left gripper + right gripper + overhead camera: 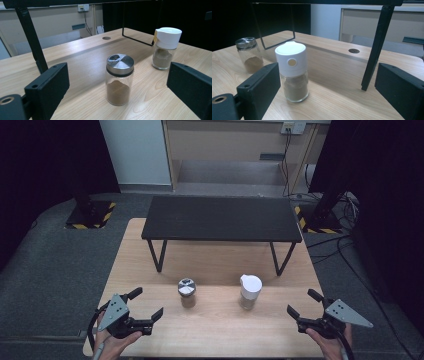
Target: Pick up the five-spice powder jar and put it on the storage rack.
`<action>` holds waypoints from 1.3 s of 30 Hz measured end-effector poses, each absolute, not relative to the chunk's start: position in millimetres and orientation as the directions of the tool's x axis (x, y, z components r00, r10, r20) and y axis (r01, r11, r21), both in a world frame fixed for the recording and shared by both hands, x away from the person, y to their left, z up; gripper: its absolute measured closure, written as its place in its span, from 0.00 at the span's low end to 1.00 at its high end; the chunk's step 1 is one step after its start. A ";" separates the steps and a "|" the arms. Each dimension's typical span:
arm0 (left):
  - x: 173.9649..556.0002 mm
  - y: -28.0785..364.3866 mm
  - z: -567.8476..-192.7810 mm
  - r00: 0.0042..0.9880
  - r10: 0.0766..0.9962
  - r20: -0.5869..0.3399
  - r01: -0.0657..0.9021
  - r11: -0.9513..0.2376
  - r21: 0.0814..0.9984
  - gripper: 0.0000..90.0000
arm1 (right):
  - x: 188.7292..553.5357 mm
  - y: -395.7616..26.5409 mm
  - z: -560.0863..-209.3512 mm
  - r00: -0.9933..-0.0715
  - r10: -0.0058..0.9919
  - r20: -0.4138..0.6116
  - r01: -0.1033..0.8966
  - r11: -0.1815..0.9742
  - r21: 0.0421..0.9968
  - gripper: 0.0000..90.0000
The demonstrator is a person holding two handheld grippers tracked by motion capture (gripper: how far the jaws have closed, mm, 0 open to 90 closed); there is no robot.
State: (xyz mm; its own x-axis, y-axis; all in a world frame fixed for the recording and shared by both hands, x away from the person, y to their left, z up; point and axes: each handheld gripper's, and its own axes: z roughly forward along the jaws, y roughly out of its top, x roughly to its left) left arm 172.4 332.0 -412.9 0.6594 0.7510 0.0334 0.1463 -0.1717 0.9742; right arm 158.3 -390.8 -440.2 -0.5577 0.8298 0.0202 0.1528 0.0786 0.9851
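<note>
High view: both grippers, left and right, hold fingers wide, flanking two spice jars.

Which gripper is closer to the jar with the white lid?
Right. The right gripper sits open just beside the white-lidded jar, while the left gripper is farther off, past the metal-lidded jar.

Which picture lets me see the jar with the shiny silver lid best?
The left gripper view: the silver-lidded jar stands close and whole there, its brown powder plain to see. The high view shows it small, mostly lid. The right gripper view shows it far off at the left edge.
</note>
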 end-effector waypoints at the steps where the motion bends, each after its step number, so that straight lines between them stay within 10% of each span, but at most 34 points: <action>1: 172.1 331.8 -413.1 0.659 0.751 0.034 0.145 -0.171 0.975 0.03 | 158.3 -390.8 -440.2 -0.558 0.830 0.020 0.153 0.079 0.985 0.07; 39: 168.9 338.9 -415.6 0.639 0.769 0.026 0.111 -0.125 0.986 0.03 | 160.9 -393.2 -442.6 -0.566 0.823 0.054 0.164 0.047 0.985 0.02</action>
State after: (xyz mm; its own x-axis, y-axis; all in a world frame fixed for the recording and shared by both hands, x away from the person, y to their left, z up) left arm 168.9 338.9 -415.6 0.6392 0.7686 0.0255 0.1111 -0.1251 0.9859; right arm 160.9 -393.2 -442.6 -0.5660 0.8226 0.0545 0.1636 0.0473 0.9854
